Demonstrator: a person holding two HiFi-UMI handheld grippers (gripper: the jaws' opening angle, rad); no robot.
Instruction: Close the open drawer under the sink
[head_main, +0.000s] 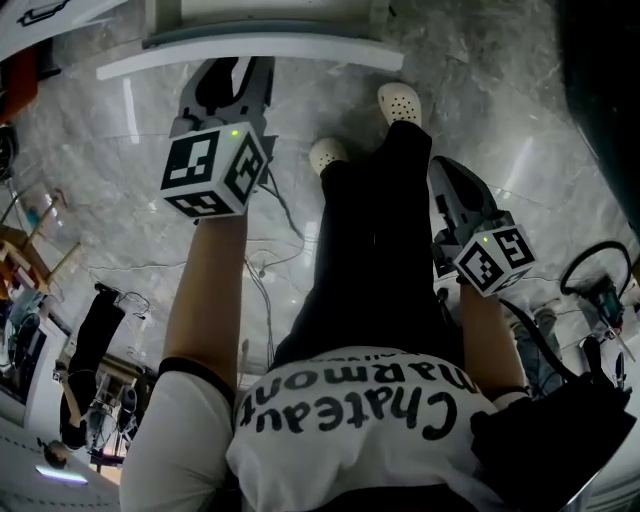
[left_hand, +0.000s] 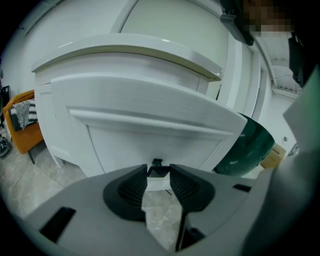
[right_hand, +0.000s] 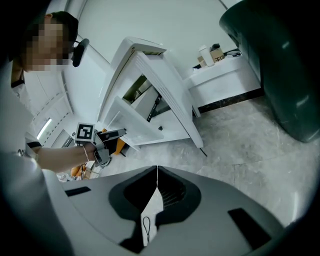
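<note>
The white vanity's drawer (left_hand: 145, 110) stands pulled out, its front panel facing the left gripper view below the counter edge (left_hand: 130, 50). In the head view its front shows as a white bar (head_main: 250, 52) at the top. My left gripper (head_main: 237, 68) hovers just short of that panel, jaws open with a narrow gap and nothing between them (left_hand: 159, 172). My right gripper (head_main: 445, 170) hangs lower right beside my leg, apart from the drawer, its jaws shut and empty (right_hand: 157, 175). The right gripper view shows the open drawer (right_hand: 135, 120) and the left gripper (right_hand: 107, 135) from the side.
A dark green rounded bin (left_hand: 250, 145) stands right of the vanity. An orange chair (left_hand: 20, 125) sits to its left. Cables (head_main: 270, 260) trail over the marble floor by my feet (head_main: 400, 100). A low white ledge with bottles (right_hand: 220, 70) runs along the wall.
</note>
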